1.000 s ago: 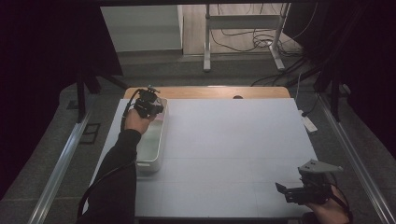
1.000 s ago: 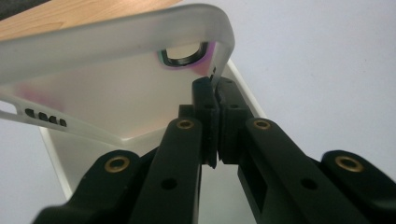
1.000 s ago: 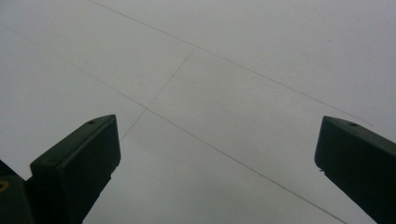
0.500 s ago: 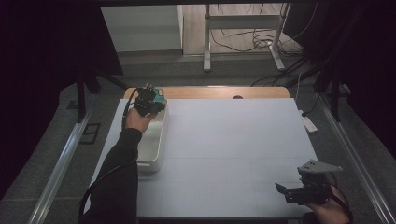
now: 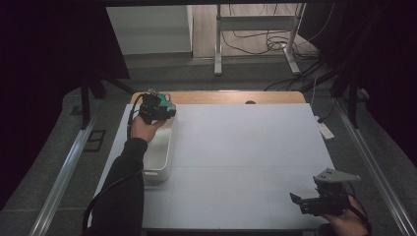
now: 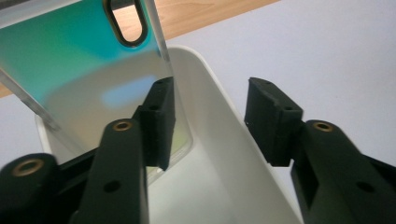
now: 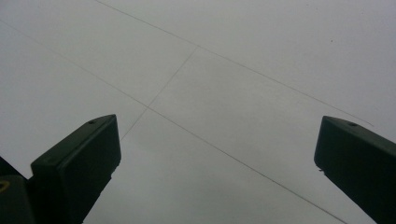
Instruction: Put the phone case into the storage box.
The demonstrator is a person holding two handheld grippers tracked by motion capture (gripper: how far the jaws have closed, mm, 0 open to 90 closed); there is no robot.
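**A:** At the far left of the white table (image 5: 246, 147), what are you doing with the left gripper (image 6: 210, 119)?

**B:** I'm holding it over the far end of the white rectangular plastic bin (image 6: 219, 140), jaws partly open with a clear gap between them. A teal, iridescent phone case with an oval camera cutout (image 6: 88, 70) is leaning beside my left jaw, seemingly against its outer face. Nothing is sitting between the jaws, so I'm judging it as not gripped.

**A:** Why is the case standing like that?

**B:** I'm guessing it's propped on the bin's far wall, lower end down inside. Whether the jaw is touching it, I can't tell.

**A:** Which way is it pointing?

**B:** Its long axis is running steeply upward, tilted, cutout end uppermost and towards the wooden far edge (image 5: 231, 97), broad face turned towards my camera.

**A:** And the right gripper (image 5: 314, 200)?

**B:** I'm keeping it at the near right corner, jaws spread wide and empty, looking down at bare tabletop, well apart from the bin, probably just parked.
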